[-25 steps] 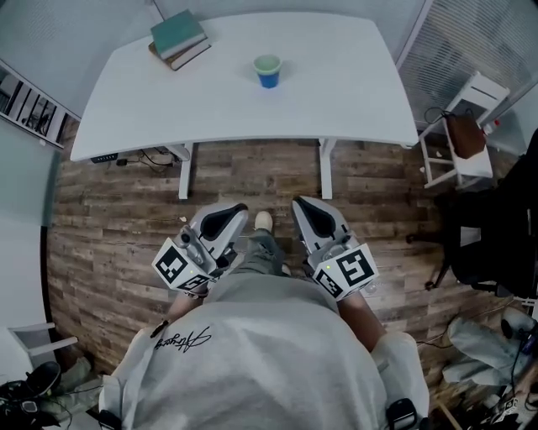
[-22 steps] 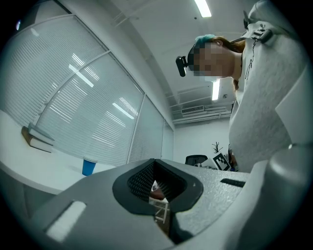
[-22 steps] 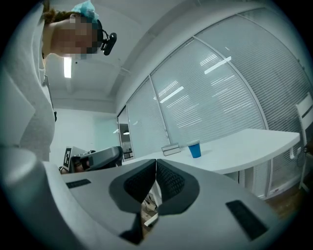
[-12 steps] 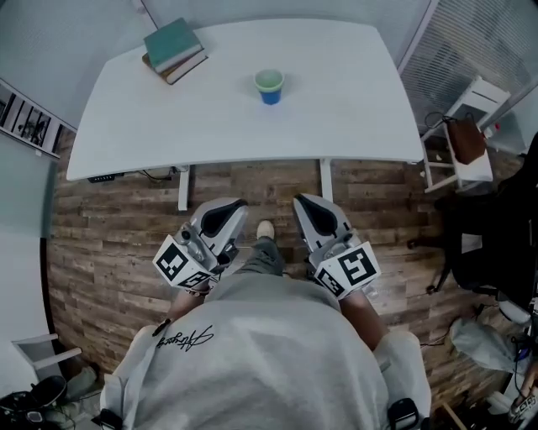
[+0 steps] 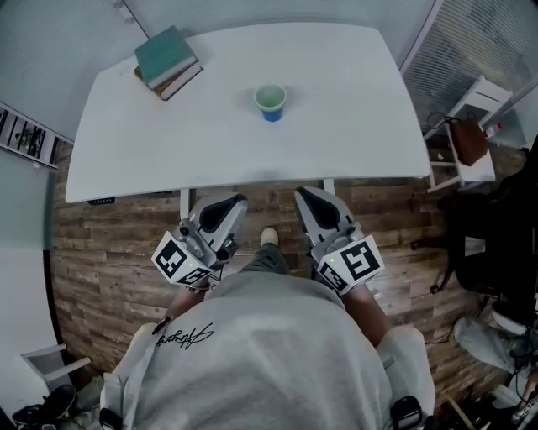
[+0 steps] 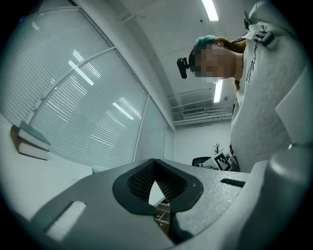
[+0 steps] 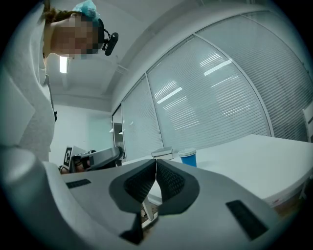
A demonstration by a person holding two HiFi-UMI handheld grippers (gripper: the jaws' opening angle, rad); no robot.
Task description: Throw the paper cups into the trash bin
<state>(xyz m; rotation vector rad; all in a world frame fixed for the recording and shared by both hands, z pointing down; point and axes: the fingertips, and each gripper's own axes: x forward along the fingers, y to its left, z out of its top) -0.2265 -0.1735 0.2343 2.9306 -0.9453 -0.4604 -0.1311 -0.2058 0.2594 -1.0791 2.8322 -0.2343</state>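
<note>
Table: paper cup on it near the middle; stack of books on its far left corner. Left gripper and right gripper side by side before its near edge. Small stand off its right end.

Your head view is evenly bright and sharp in the middle. The white counter is nearly washed out, with a soft shadow under its near edge. Both gripper views bend hard into dark round corners. The ceiling strip lights glare, and the left tool looms soft, close up.
</note>
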